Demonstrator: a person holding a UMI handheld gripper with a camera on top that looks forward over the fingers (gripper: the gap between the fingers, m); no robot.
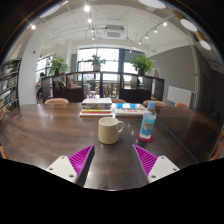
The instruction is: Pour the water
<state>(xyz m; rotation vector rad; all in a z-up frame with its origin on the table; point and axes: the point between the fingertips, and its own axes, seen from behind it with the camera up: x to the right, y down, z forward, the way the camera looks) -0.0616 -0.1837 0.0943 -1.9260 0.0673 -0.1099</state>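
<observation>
A white mug [109,129] with its handle to the right stands on the dark wooden table [50,135], just ahead of my fingers. A clear plastic water bottle [148,122] with a blue label and pink cap stands upright to the right of the mug, a little farther off. My gripper [113,160] is open and empty, low over the table, its magenta pads [81,158] spread wide with bare tabletop between them.
A stack of books and papers [112,106] lies on the table beyond the mug. Chairs [57,101] line the table's far side. A bookshelf [9,85] stands at the left; plants [142,63] and windows lie at the back.
</observation>
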